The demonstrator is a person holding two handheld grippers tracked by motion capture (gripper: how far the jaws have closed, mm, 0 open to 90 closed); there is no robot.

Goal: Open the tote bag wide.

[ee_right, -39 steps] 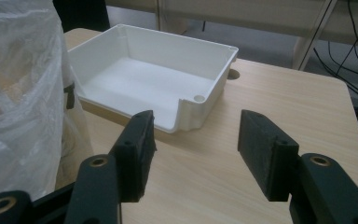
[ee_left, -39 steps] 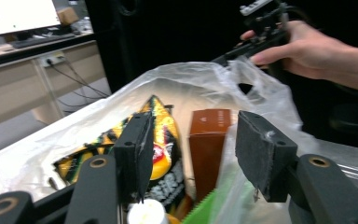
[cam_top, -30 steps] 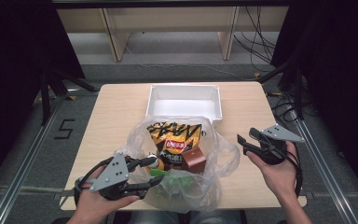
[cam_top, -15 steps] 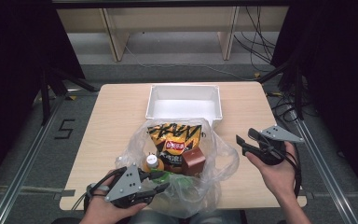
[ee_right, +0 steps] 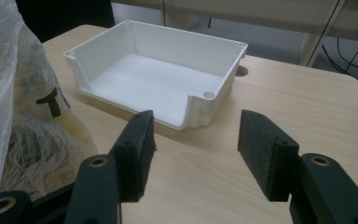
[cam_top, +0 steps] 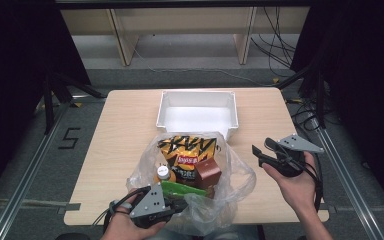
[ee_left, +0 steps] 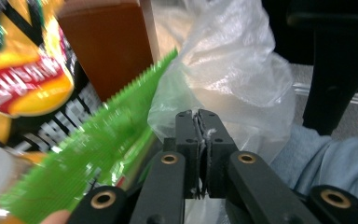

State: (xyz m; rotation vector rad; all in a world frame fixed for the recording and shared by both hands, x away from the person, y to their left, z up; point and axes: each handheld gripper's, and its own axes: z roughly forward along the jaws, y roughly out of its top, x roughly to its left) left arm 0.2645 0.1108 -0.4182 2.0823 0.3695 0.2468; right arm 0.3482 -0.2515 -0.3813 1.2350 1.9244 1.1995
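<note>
1. Nearest the person from the white bin (cam_top: 198, 114), at the table's (cam_top: 125, 125) front edge: clear plastic bag (cam_top: 230, 175) of snacks, not yet unpacked.
2. Inside it: Lay's chip bag (cam_top: 186, 152), brown carton (cam_top: 208, 170), green packet (cam_top: 182, 190), capped bottle (cam_top: 163, 173).
3. On the bag's near rim, opposite the bin: left gripper (ee_left: 202, 140), jaws just closed, pinching the thin film.
4. Right of the bag, in front of the bin: right gripper (ee_right: 196, 149), jaws parted, holding nothing, hovering over bare wood.
5. Done, seemingly: bag rim seized, nothing more.
6. Left, likely: opening the bag, lifting out the snacks, filling the bin, empty so far.
</note>
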